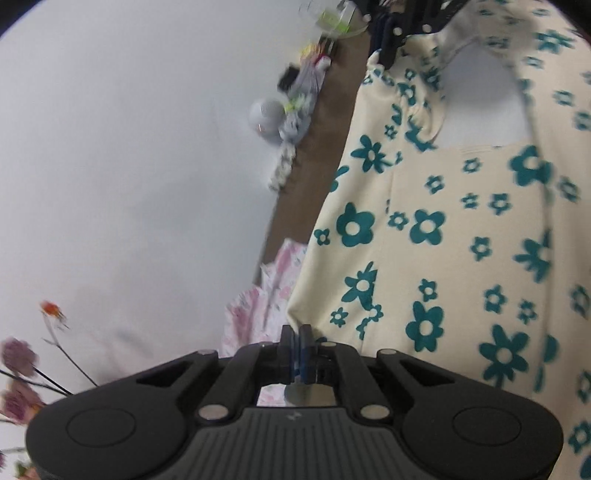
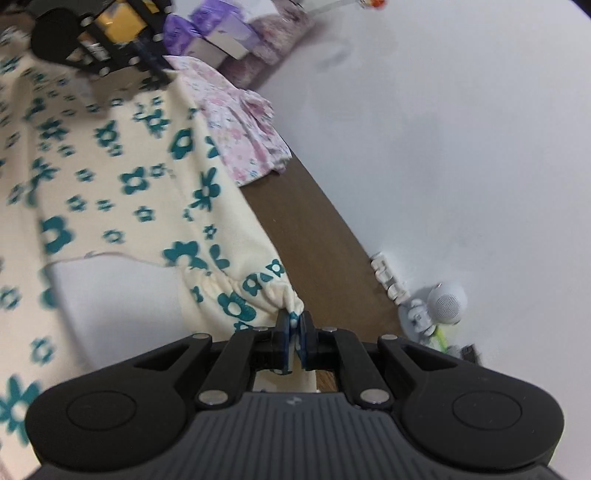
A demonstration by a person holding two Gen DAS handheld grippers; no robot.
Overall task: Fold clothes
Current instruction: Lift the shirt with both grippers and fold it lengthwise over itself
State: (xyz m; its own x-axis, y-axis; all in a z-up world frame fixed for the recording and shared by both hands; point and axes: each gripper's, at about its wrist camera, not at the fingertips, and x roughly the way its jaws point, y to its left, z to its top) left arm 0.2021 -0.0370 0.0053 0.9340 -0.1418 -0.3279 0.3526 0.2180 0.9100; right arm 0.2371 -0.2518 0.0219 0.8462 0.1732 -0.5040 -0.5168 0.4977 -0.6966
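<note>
A cream garment with teal flowers (image 1: 443, 258) hangs stretched between my two grippers above the brown table (image 2: 314, 229). My left gripper (image 1: 297, 332) is shut, with the garment's lower edge pinched at its fingertips. My right gripper (image 2: 294, 319) is shut on a gathered, elastic corner of the same garment (image 2: 122, 177). In the left wrist view the right gripper (image 1: 388, 55) shows at the top, clamped on the cloth. The right wrist view has the left gripper (image 2: 162, 72) at the top left, holding the far corner. The cloth is blurred.
A pink floral garment (image 2: 240, 122) lies crumpled on the table beyond the cream one. A white round speaker (image 2: 447, 301) and small figures stand along the white wall. Purple boxes (image 2: 214, 29) sit at the table's far end, and flower stems (image 1: 18, 354) show at lower left.
</note>
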